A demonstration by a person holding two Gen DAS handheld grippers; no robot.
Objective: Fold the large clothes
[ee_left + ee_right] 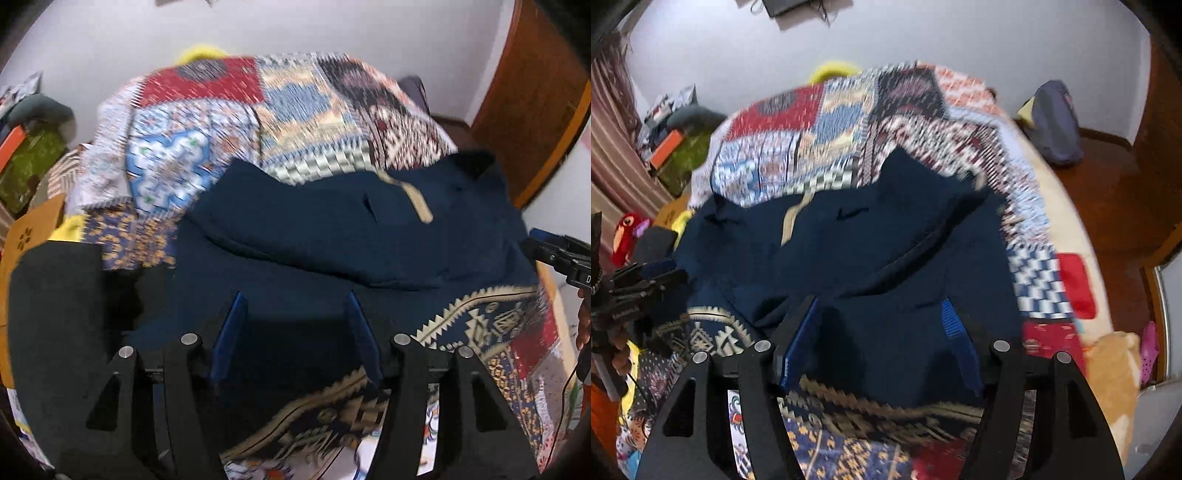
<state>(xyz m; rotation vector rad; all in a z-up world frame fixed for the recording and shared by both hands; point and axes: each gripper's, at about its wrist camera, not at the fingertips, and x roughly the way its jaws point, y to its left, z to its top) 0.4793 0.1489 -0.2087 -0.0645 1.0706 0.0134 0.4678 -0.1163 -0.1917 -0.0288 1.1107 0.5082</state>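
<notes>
Left wrist: navy garment (pixel 332 236) lies ahead of spread fingers (pixel 229 332).

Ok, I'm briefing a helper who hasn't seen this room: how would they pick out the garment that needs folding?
Find the bed under the busy patchwork bedspread of red, blue and cream panels. Spread across its near half lies the navy garment, right ahead of both open claws. It is the only plain, unpatterned cloth there, dark blue all over with one short beige strip near its far edge.
</notes>
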